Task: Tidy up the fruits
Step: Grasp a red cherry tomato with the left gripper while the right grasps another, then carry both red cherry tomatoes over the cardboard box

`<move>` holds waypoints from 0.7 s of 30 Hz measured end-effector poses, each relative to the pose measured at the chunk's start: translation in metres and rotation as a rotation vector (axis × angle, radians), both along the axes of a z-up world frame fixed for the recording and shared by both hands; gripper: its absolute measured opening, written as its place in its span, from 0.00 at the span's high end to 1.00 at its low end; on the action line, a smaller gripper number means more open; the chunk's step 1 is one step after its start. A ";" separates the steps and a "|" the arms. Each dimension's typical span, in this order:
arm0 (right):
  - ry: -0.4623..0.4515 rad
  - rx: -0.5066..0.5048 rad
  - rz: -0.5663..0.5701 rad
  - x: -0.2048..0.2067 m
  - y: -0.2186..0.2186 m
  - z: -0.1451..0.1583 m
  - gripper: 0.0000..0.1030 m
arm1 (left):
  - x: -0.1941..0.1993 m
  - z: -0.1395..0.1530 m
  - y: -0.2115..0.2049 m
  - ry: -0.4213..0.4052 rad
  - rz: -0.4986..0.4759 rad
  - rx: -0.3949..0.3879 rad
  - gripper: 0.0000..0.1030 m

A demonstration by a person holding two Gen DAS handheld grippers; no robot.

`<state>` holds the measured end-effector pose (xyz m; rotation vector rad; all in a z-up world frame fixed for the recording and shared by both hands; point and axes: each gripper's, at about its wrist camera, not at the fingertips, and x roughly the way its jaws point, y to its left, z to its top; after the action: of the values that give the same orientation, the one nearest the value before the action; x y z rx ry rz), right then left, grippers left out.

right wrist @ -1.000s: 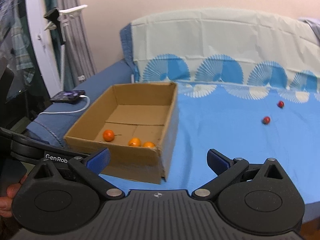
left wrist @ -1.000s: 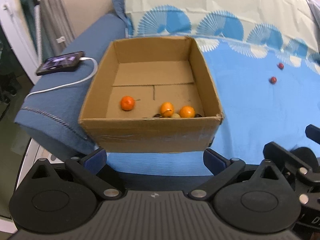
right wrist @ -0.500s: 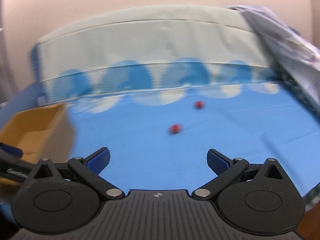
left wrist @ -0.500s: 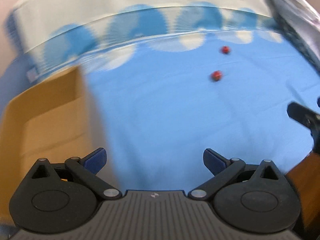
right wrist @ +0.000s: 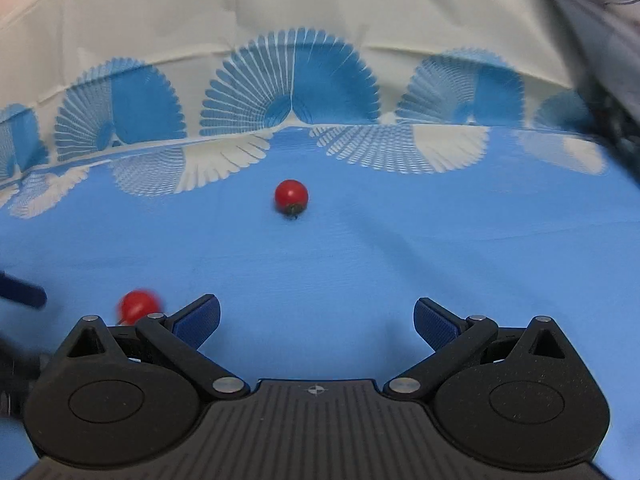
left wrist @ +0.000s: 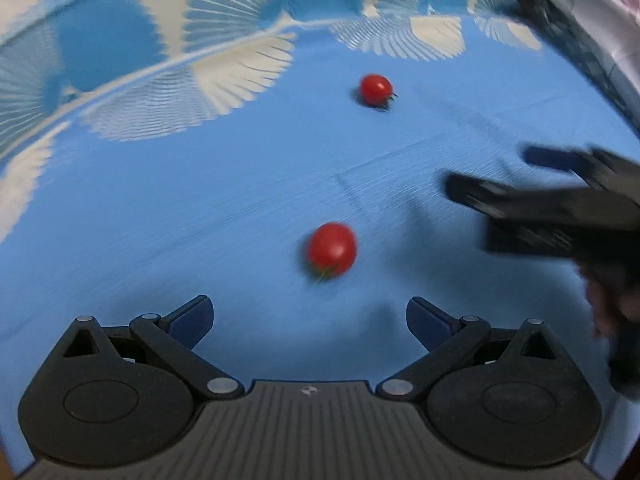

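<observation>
Two red cherry tomatoes lie on the blue sheet. In the left wrist view the near tomato (left wrist: 331, 251) sits just ahead of my open left gripper (left wrist: 309, 320), and the far tomato (left wrist: 375, 88) rests further back. My right gripper (left wrist: 516, 176) enters that view from the right, blurred, level with the near tomato. In the right wrist view my open right gripper (right wrist: 316, 320) faces the far tomato (right wrist: 291, 195), while the near tomato (right wrist: 137, 305) lies just left of its left finger. Nothing is between either gripper's fingers. The cardboard box is out of view.
The blue sheet (left wrist: 200, 200) has a white fan-pattern border that rises into a back cushion (right wrist: 320, 32). A dark patterned cloth (left wrist: 580, 20) bounds the right side. A tip of my left gripper (right wrist: 20, 292) shows at the left edge of the right wrist view.
Both grippers have swung right, away from the cardboard box, and moved in close to the two tomatoes. The box has left both views. Both stay open.
</observation>
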<state>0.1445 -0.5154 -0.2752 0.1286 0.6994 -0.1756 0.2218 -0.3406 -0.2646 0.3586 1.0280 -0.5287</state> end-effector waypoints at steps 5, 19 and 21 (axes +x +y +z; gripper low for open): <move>-0.027 -0.054 0.048 0.058 -0.003 -0.023 0.01 | 0.028 -0.018 -0.015 0.001 -0.027 -0.049 0.00; -0.038 -0.056 0.128 0.086 0.016 -0.008 0.70 | 0.025 0.003 0.006 -0.082 -0.009 -0.086 0.71; -0.053 -0.054 0.109 0.069 0.018 0.004 0.70 | 0.017 0.015 0.012 -0.094 -0.007 -0.097 0.70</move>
<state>0.2132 -0.4969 -0.2716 0.0436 0.6465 -0.0865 0.2385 -0.3288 -0.2497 0.2980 0.9070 -0.5606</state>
